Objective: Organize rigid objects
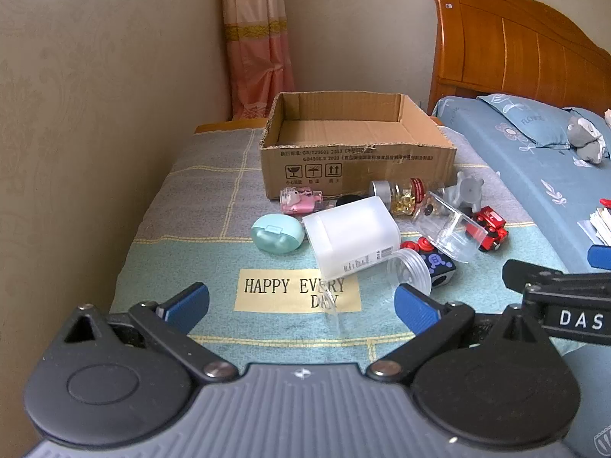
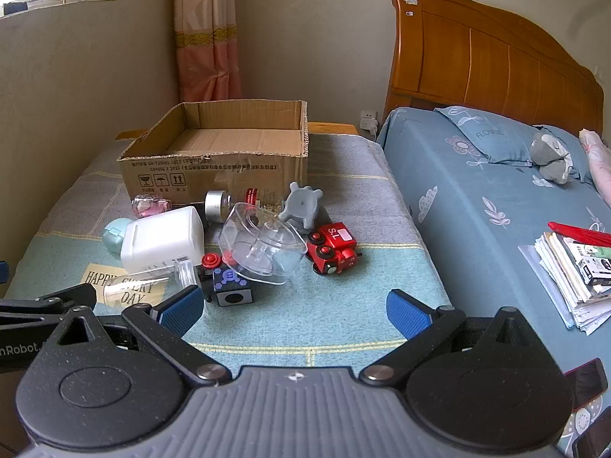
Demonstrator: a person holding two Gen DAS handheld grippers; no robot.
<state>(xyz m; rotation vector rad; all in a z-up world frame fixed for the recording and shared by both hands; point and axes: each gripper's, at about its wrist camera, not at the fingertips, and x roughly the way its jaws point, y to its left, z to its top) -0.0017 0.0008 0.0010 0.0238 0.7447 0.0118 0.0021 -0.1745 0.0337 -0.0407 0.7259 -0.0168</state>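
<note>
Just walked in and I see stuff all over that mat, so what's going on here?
A person holds two grippers, left and right, both open and empty, hovering short of a pile of small things. A white tub, clear jar, red train and teal case lie on the mat in front of an empty cardboard box. Nothing is sorted yet.

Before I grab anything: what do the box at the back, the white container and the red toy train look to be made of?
Box: corrugated cardboard, matte brown; fluted torn edges show. White container: probably plastic, frosted and translucent, with smooth rounded corners. Red toy train: glossy red paint with black wheels; painted wood or hard plastic, I cannot tell which.
</note>
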